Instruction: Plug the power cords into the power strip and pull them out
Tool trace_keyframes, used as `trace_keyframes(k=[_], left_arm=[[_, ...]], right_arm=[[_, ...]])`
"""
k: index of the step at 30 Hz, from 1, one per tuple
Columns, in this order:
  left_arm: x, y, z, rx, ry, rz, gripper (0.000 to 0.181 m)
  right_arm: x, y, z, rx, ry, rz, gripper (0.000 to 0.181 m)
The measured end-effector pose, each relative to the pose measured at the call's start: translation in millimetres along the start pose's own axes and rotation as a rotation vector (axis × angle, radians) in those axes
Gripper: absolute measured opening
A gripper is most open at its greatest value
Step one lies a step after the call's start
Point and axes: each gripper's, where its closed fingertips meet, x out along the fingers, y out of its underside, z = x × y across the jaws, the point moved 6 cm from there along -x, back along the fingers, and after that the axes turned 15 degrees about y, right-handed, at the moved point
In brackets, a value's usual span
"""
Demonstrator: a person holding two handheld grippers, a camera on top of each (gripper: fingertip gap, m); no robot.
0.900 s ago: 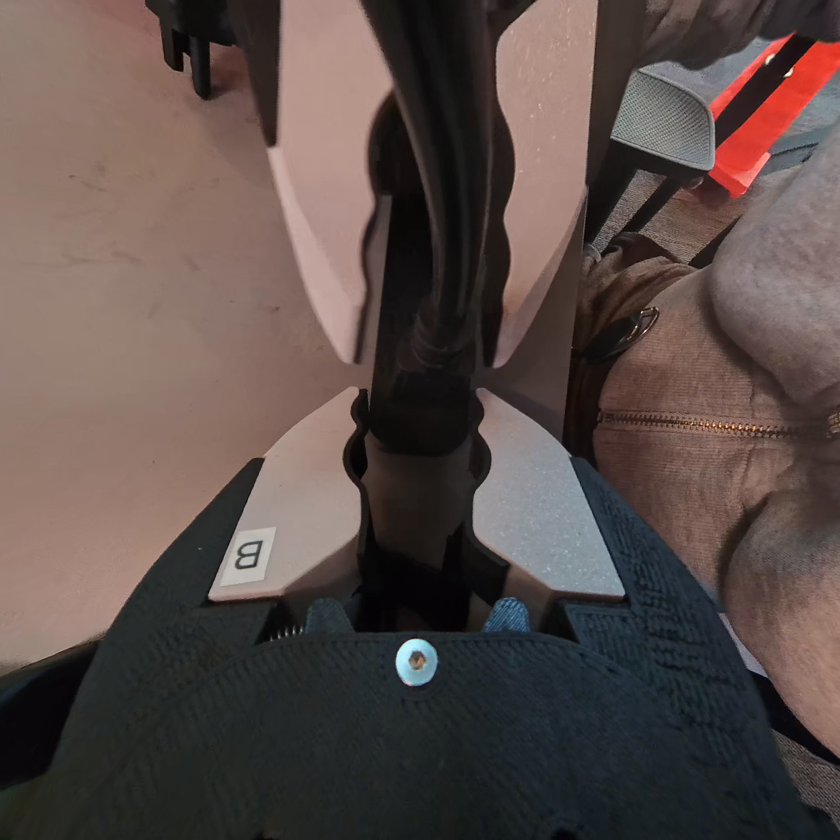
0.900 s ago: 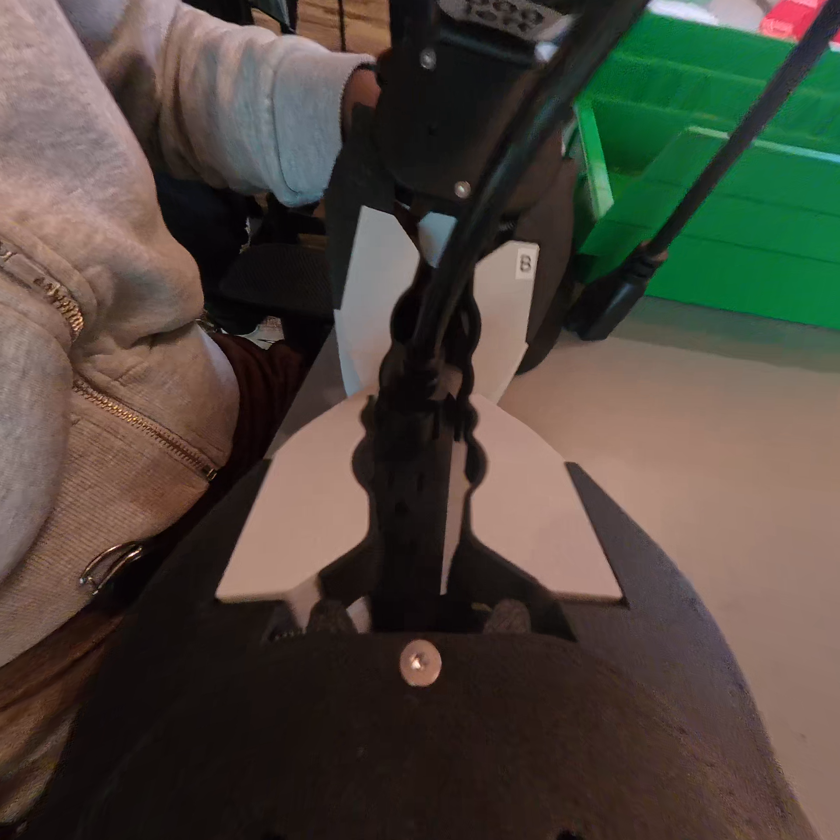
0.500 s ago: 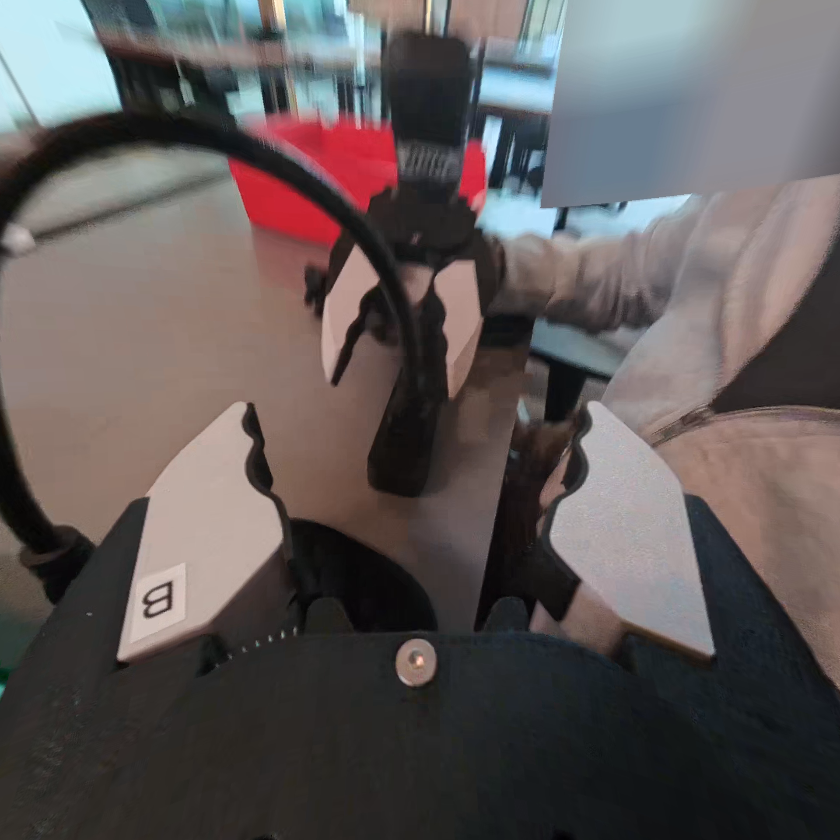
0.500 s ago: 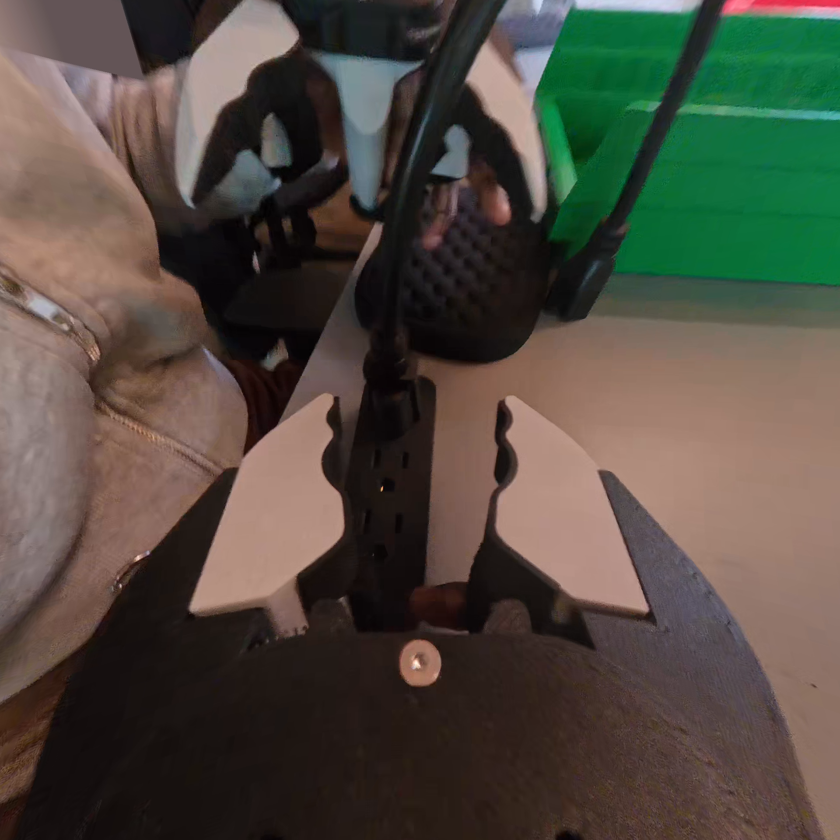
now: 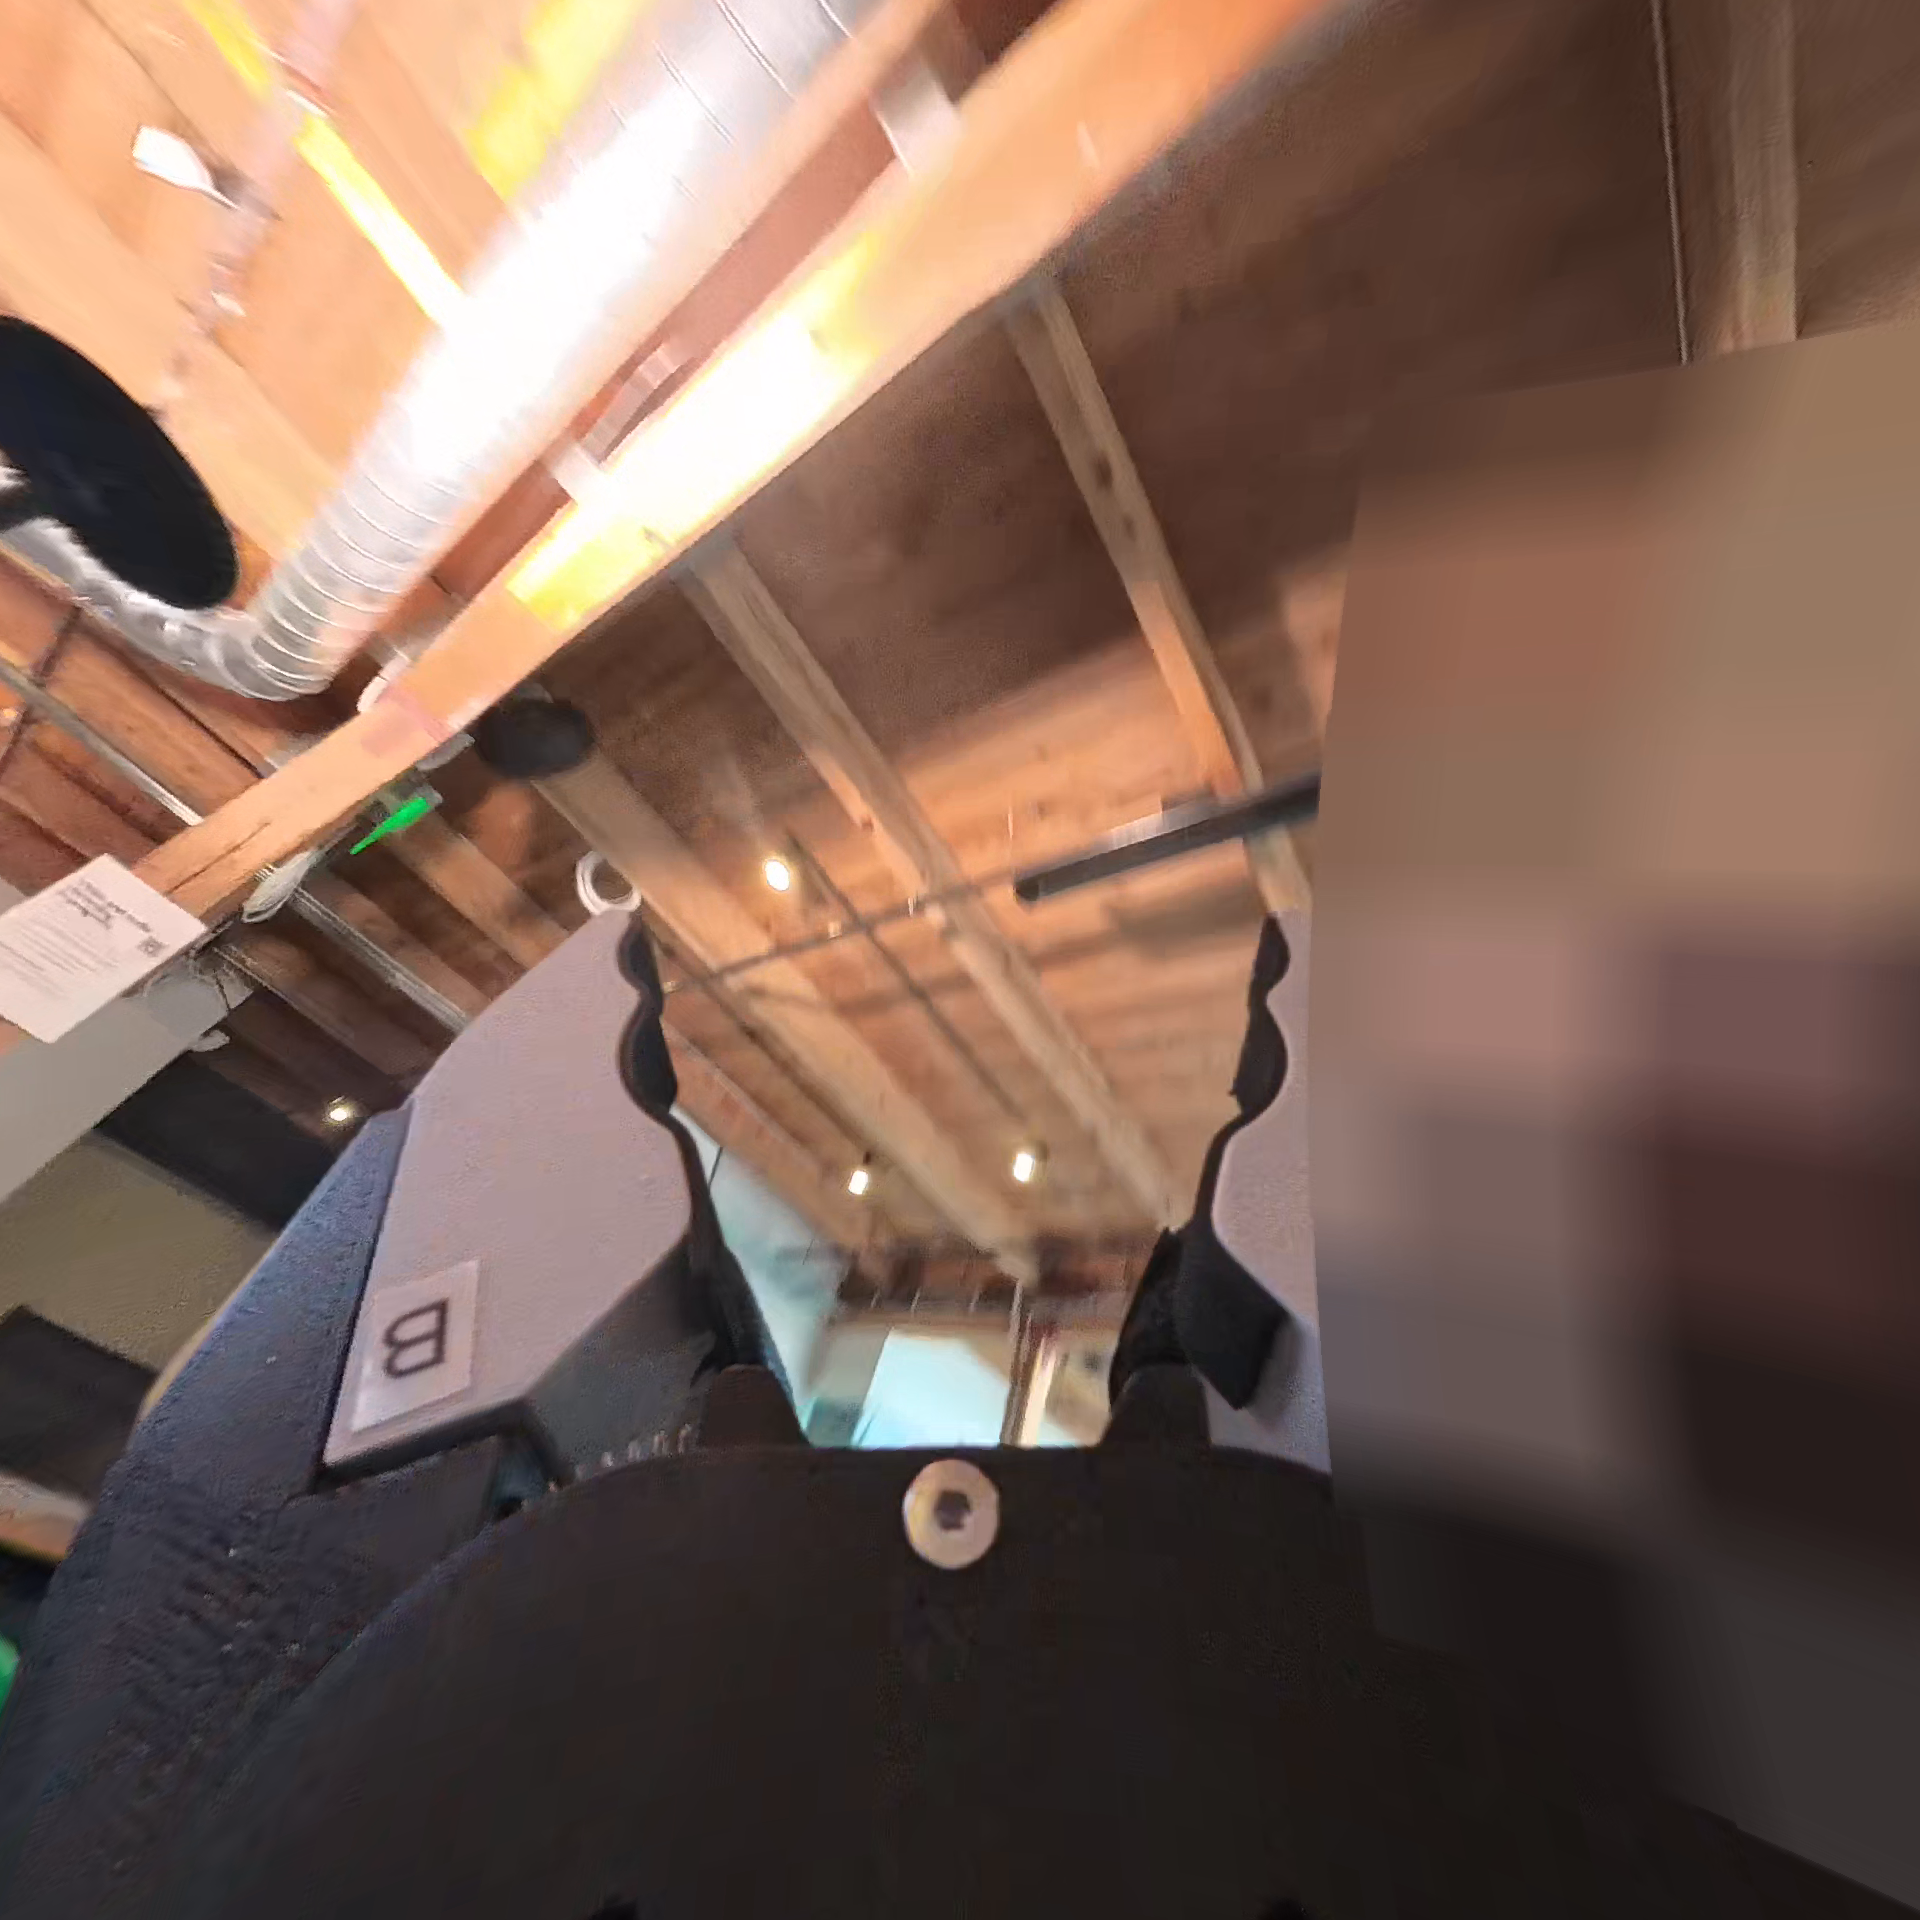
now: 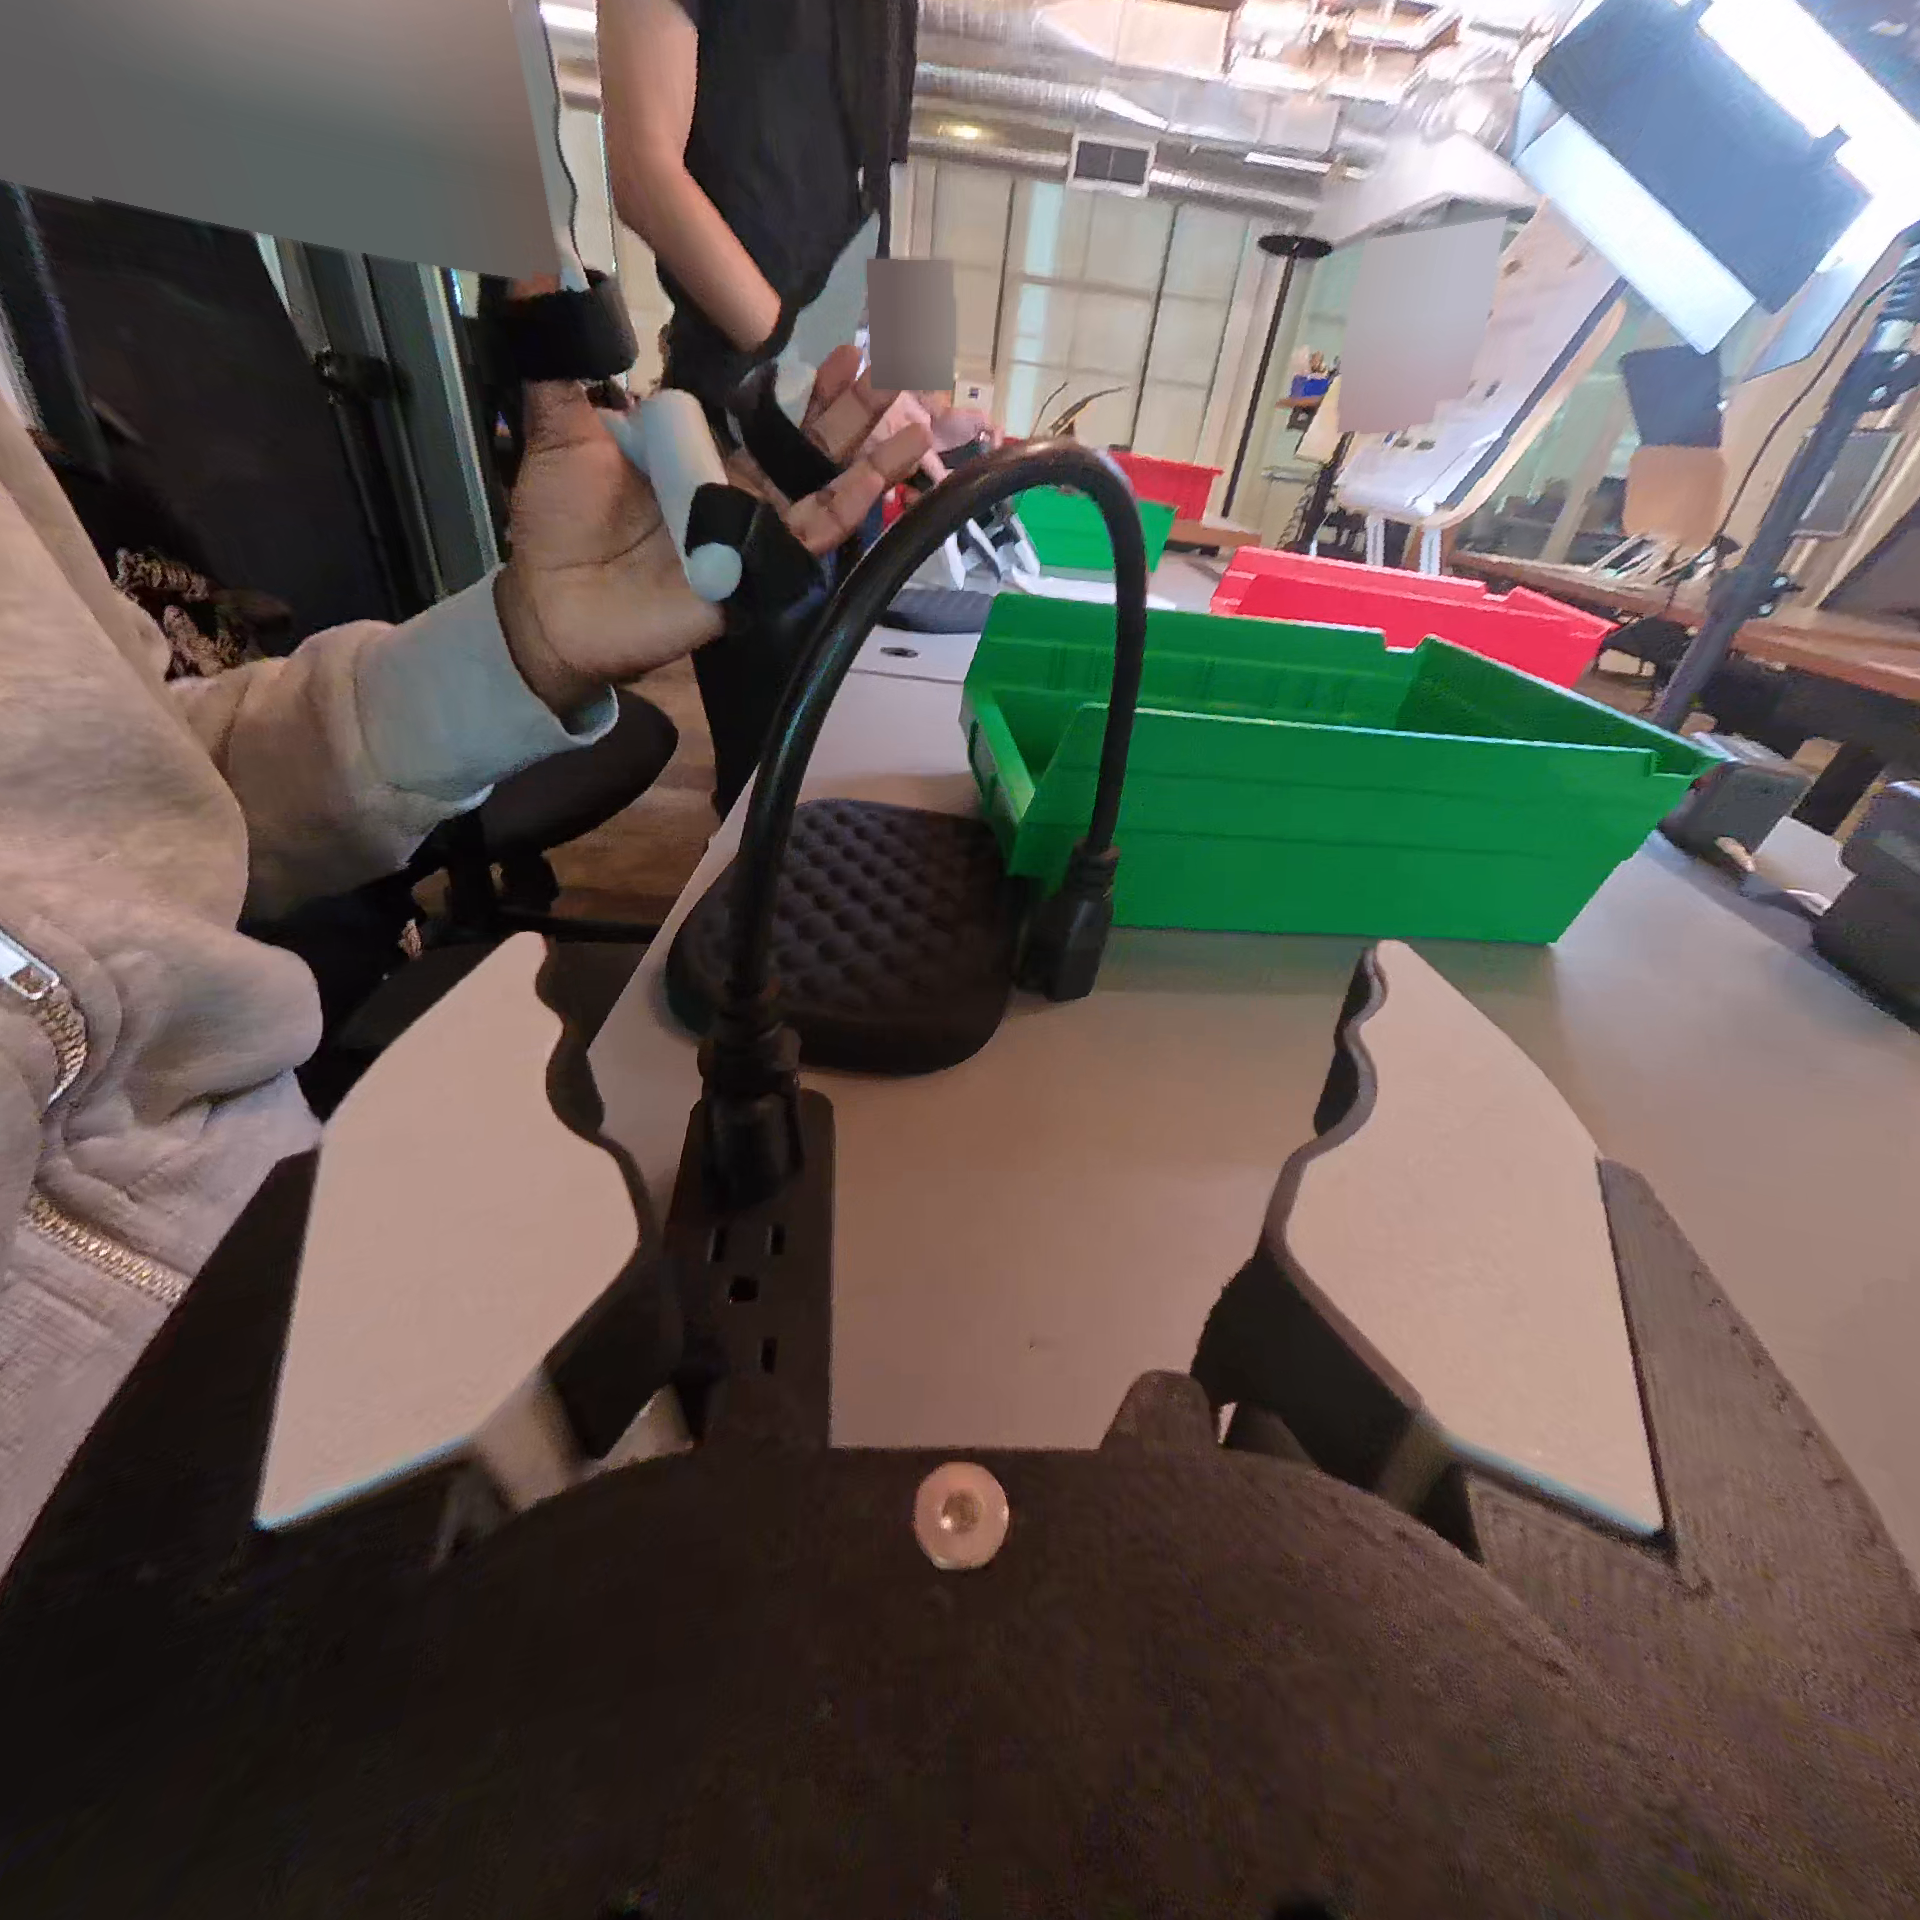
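Since 0.9 s ago, both of my tools have let go: each was clamped at the plug end of the power strip, and now both stand spread and empty. My left hand-held gripper (image 5: pixel 951 1091) has swung up to face the wooden ceiling (image 5: pixel 935 582) with its silver duct (image 5: pixel 343 582); nothing lies between its fingers, and the task items do not appear in the left wrist view. My right hand-held gripper (image 6: pixel 961 1101) is wide open above the desk (image 6: pixel 1039 1195), with the power strip just inside its left finger; I cannot tell if they touch.

Task item condition: the power strip (image 6: pixel 753 1299) is black, lying lengthwise on the grey desk near its left edge, with empty outlet slots visible nearest the camera. One black power cord (image 6: pixel 1039 488) is seated in the far end of the strip by its plug (image 6: pixel 748 1081). The cord arches up and over to the right, and its other connector (image 6: pixel 1070 914) rests on end on the desk against a green bin (image 6: pixel 1351 831). A black quilted pad (image 6: pixel 873 935) lies just beyond the strip.

Markings: the left gripper's left finger (image 5: pixel 520 1195) carries a white sticker (image 5: pixel 416 1340) with a single character. A white printed card (image 5: pixel 83 935) hangs at far left; its text is too small to resolve.

A hand (image 6: pixel 623 540) at upper left holds the other tool's handle.
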Motion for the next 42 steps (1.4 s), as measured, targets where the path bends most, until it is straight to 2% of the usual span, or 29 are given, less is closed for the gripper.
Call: trace_keyframes(k=[1, 4, 6, 15, 18, 20, 21, 23, 25, 27, 28, 31, 36, 39, 42], left_arm=[[-2.8, -7.7, 7.0, -0.046, -0.042, -0.08, 0.103], [-12.2, -24.3, 22.6, -0.134, -0.105, -0.27, 0.1], [-16.0, -29.1, 26.9, -0.142, -0.112, -0.316, 0.099], [-12.7, -28.4, 23.7, -0.11, -0.081, -0.285, 0.097], [-8.0, -25.1, 19.7, -0.089, -0.046, -0.227, 0.093], [0.6, -15.1, 13.3, -0.038, 0.005, -0.088, 0.09], [6.3, -4.9, 9.9, -0.003, 0.033, 0.044, 0.09], [14.0, 25.4, 0.6, 0.047, 0.116, 0.417, 0.089], [7.2, 59.8, -6.2, 0.101, 0.184, 0.84, 0.088], [-10.0, 87.8, -8.5, 0.169, 0.233, 1.185, 0.087], [-18.2, 99.5, -11.4, 0.188, 0.28, 1.298, 0.087], [-35.4, 132.5, -30.7, 0.084, 0.451, 1.465, 0.085], [-66.3, 181.8, -49.6, -0.149, 0.565, 1.719, 0.066], [-83.0, 198.4, -47.8, -0.184, 0.61, 1.856, 0.057], [-92.6, 207.9, -46.8, -0.251, 0.649, 1.932, 0.044]], right_arm=[[-0.4, -0.9, -0.3, 0.001, 0.002, -0.008, 0.135], [-0.5, -1.1, 1.2, -0.014, 0.002, -0.009, 0.134], [0.2, 0.5, 2.9, -0.049, 0.003, 0.006, 0.134], [2.4, 6.7, 7.2, -0.073, -0.023, 0.061, 0.134], [2.3, 7.6, 7.6, -0.085, -0.025, 0.074, 0.133], [2.3, 8.4, 8.0, -0.086, -0.028, 0.082, 0.132], [2.5, 8.8, 8.2, -0.084, -0.031, 0.085, 0.132], [2.7, 10.5, 8.8, -0.074, -0.04, 0.099, 0.131], [2.6, 14.8, 10.1, -0.056, -0.065, 0.157, 0.121], [1.0, 18.0, 13.2, -0.037, -0.114, 0.221, 0.102], [-0.4, 18.6, 16.1, -0.029, -0.147, 0.247, 0.09], [-3.0, 25.5, 25.1, -0.03, -0.228, 0.364, 0.067], [0.6, 46.9, 41.1, -0.124, -0.288, 0.551, 0.063], [3.7, 52.2, 43.7, -0.148, -0.279, 0.588, 0.062], [4.5, 54.4, 44.6, -0.156, -0.283, 0.609, 0.055]])
